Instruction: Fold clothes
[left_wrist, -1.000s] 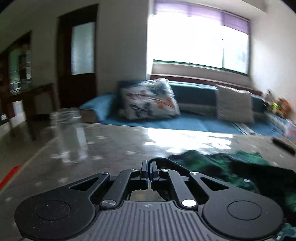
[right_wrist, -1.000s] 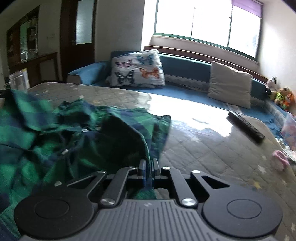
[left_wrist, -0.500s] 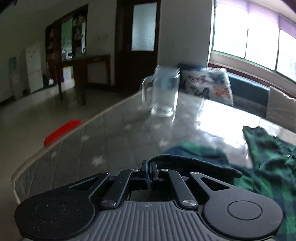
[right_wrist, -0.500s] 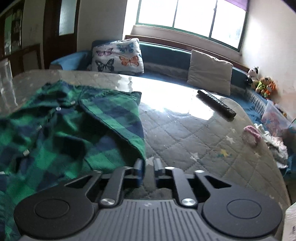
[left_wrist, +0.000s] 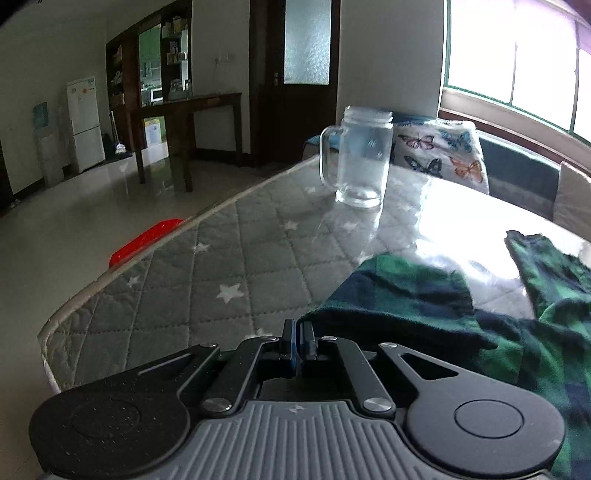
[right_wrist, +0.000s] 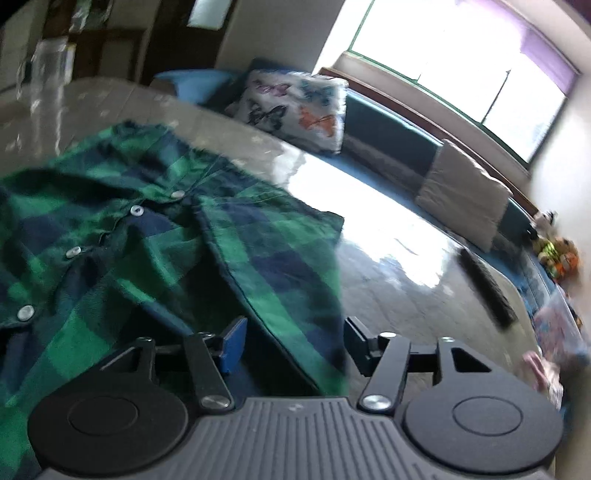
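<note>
Left gripper (left_wrist: 297, 345) pinching plaid shirt (right_wrist: 155, 236) hem; right gripper (right_wrist: 291, 345) jaws opening, shirt edge between them, on quilted worktop (left_wrist: 236, 266)

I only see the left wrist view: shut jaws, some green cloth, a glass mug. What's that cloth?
Observer: A green plaid shirt with buttons down its front, lying open on the table.
Operator: What's the other gripper doing?
Observer: The right gripper has its jaws opening; the shirt's edge lies between them, unpinched.
Operator: Anything else there?
Observer: A dark remote lies beyond the shirt.
</note>
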